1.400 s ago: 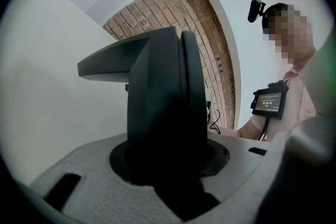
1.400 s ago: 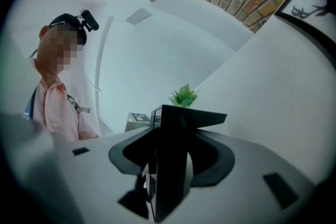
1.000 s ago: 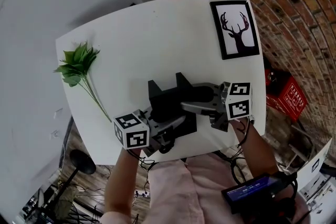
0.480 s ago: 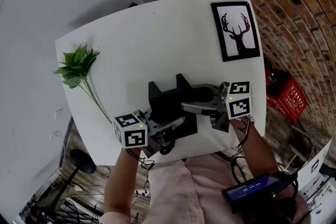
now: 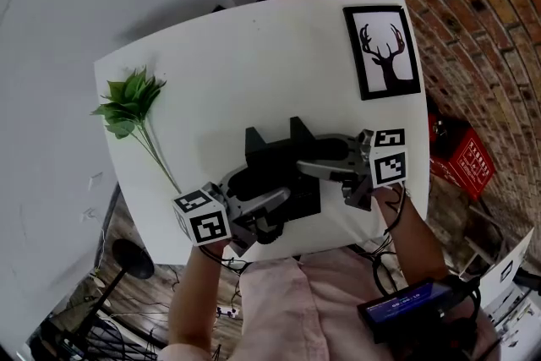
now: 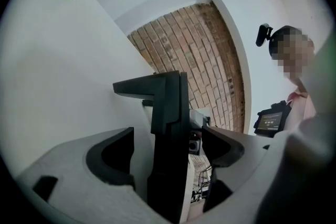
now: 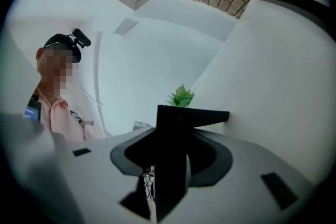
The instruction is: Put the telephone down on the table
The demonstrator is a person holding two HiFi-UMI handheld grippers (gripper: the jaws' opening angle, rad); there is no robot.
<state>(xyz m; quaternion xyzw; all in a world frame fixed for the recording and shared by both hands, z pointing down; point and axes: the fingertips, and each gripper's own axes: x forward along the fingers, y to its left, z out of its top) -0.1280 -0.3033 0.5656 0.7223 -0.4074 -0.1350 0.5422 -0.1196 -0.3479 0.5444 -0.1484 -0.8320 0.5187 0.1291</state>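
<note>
A black telephone (image 5: 279, 169) with angular upright parts sits near the front edge of the white table (image 5: 228, 63). My left gripper (image 5: 269, 184) reaches in from the lower left. Its jaws are opening, and in the left gripper view a black slab of the telephone (image 6: 167, 97) stands between the pads of the left gripper (image 6: 168, 136) with a gap on each side. My right gripper (image 5: 313, 156) comes in from the right. Its jaws are closing, and in the right gripper view the right gripper (image 7: 173, 157) has its pads against the telephone (image 7: 173, 134).
A green leafy sprig (image 5: 127, 101) lies at the table's left. A framed deer picture (image 5: 382, 51) lies at the far right corner. A brick wall rises to the right, with a red box (image 5: 456, 152) on the floor below it. A person's torso is at the table's near edge.
The left gripper's jaws have spread apart off the telephone, and that gripper has drawn slightly back to the lower left. The right gripper has stayed where it was.
</note>
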